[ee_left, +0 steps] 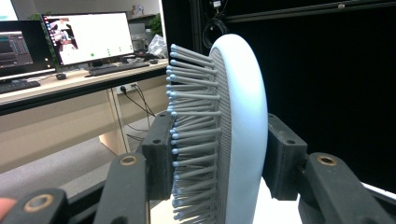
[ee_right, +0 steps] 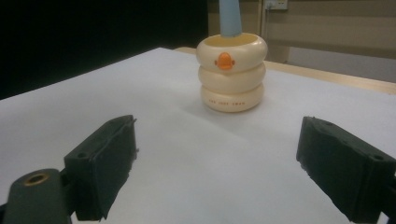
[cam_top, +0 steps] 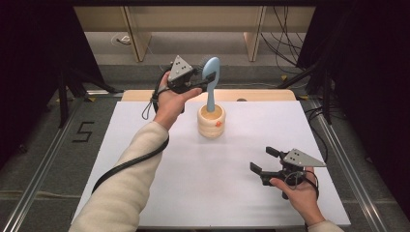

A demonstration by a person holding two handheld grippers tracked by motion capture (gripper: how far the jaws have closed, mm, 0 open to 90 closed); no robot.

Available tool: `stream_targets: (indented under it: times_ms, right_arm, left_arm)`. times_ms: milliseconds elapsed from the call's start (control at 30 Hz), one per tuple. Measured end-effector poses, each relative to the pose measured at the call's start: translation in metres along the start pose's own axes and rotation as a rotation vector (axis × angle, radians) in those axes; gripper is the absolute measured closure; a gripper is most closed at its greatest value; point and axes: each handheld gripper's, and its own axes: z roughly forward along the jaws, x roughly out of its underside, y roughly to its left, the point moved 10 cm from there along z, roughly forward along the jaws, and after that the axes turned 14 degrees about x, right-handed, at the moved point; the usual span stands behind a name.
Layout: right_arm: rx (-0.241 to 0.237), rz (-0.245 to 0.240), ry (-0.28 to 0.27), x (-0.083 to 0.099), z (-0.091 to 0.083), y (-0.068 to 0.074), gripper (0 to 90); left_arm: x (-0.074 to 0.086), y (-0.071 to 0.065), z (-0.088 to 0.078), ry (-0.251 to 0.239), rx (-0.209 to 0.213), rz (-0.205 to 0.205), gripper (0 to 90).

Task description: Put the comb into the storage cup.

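A pale blue hairbrush (cam_top: pixel 211 77) stands upright with its handle down inside a cream ringed holder (cam_top: pixel 211 122) that has an orange duck bill on its front. My left gripper (cam_top: pixel 202 79) is shut on the brush head. In the left gripper view one pad presses the bristles (ee_left: pixel 194 135) and the other the smooth back of the hairbrush (ee_left: pixel 245 135). My right gripper (cam_top: pixel 263 159) rests open near the front right of the white mat, aimed at the holder (ee_right: pixel 232 77), nothing between its jaws. The brush handle (ee_right: pixel 230 18) rises out of the holder.
A white mat (cam_top: pixel 159 164) covers the wooden table. Dark curtains flank both sides, with metal rails along the floor. Cables lie at the back right. A desk with monitors (ee_left: pixel 88 37) stands beyond the table in the left gripper view.
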Motion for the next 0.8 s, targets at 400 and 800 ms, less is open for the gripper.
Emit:
stream_targets:
  times_ms: [400, 800]
  right_arm:
    - [0.000, 0.000, 0.000, 0.0000, 0.0001, -0.0001, 13.1]
    - [-0.003, -0.001, 0.006, 0.0009, 0.0000, 0.0002, 13.0]
  left_arm:
    - [0.0021, 0.0016, 0.0035, 0.002, -0.002, -0.005, 51.7]
    - [0.0091, 0.0036, 0.0078, 0.005, -0.001, -0.015, 51.7]
